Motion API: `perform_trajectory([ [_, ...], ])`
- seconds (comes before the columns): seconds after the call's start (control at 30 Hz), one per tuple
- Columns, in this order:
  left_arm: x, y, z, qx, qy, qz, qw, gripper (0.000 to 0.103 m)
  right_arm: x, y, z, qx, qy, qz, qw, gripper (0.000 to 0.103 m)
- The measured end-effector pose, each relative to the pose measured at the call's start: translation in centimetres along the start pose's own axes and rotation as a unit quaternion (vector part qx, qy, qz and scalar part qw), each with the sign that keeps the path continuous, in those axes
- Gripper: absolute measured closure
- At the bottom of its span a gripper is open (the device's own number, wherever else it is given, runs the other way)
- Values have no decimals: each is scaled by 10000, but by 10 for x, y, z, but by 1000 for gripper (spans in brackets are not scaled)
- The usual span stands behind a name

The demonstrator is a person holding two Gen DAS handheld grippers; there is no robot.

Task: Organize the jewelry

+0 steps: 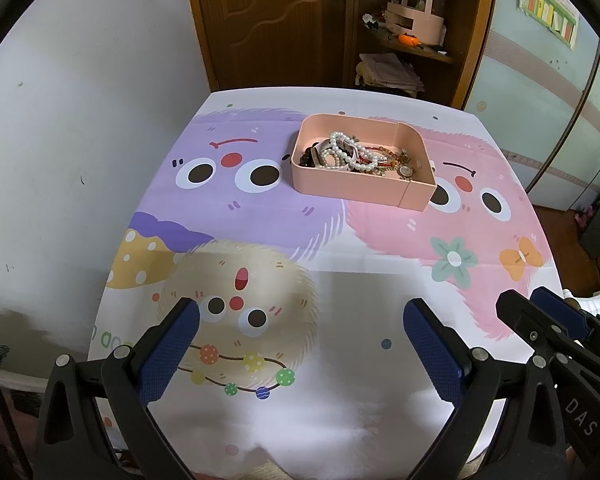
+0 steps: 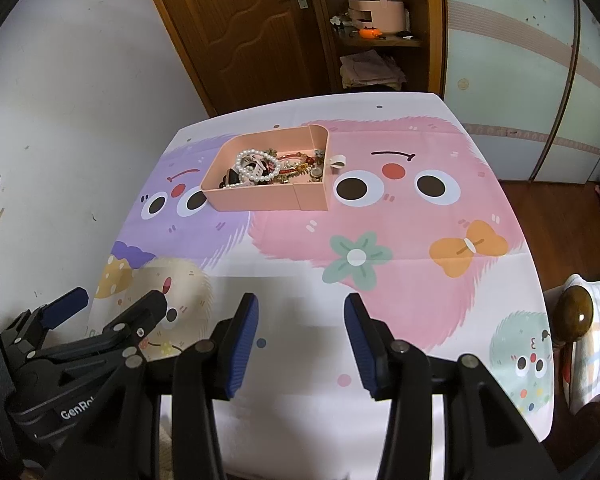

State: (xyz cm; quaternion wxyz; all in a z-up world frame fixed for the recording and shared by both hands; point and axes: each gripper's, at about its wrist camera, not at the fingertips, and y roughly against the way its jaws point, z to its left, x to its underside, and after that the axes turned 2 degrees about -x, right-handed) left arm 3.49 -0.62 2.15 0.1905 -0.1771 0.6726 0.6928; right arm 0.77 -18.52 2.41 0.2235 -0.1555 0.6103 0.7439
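Both grippers, left gripper (image 1: 300,340) and right gripper (image 2: 300,340), angled down, fingers apart, empty.

Left tongs (image 1: 300,344) open, empty, above tablecloth (image 1: 340,300); pink tray (image 1: 352,190) of jewelry (image 1: 356,154) far side.

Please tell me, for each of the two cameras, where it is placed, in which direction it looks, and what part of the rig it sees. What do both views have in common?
Left wrist view: sits on the left tongs, looks forward and down over the table; own open blue pads frame it, the right tongs show at its right edge.
Right wrist view: sits on the right tongs, same downward direction; the left tongs show at lower left.
Shared: cartoon tablecloth, pink tray of jewelry, brown door.
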Motion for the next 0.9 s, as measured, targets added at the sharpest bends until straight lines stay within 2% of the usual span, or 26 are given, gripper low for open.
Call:
perform_trajectory([
  [0.9,5,-4,3,8,29,110,9999,2,4,-2,1,-15,30,0,10000,58],
])
